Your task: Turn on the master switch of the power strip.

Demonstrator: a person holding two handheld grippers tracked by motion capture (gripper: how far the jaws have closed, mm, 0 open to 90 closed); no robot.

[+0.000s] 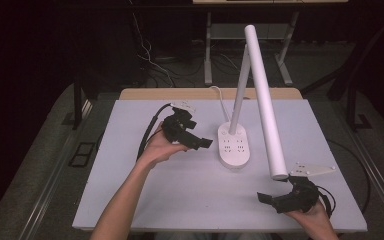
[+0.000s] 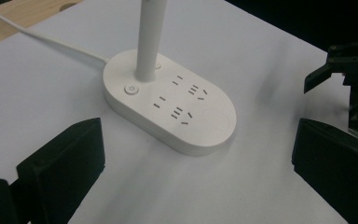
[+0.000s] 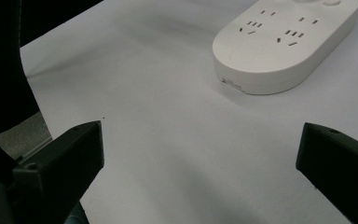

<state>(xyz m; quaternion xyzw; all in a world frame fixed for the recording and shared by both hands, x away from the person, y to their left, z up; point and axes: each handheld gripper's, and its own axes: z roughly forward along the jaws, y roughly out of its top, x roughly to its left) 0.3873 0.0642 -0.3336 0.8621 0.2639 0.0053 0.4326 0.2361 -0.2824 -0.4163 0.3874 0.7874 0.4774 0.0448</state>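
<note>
A white desk lamp stands mid-table; its oval base (image 1: 233,145) carries several sockets and a round button (image 2: 131,89). The stem (image 1: 240,90) rises from the base and a long white tube head (image 1: 266,105) slants down to the right. My left gripper (image 1: 204,143) is held just left of the base, open, nothing between its jaws; the base (image 2: 168,105) lies ahead of them. My right gripper (image 1: 265,198) is near the table's front right, below the tube's lower end, open and empty, with the base (image 3: 286,44) farther off.
The lamp's white cord (image 1: 221,102) runs from the base to the table's back edge. The white tabletop (image 1: 180,195) sits on a wooden strip (image 1: 150,93) at the back. Cables and desk legs (image 1: 208,50) stand on the floor behind. Black cables trail from both grippers.
</note>
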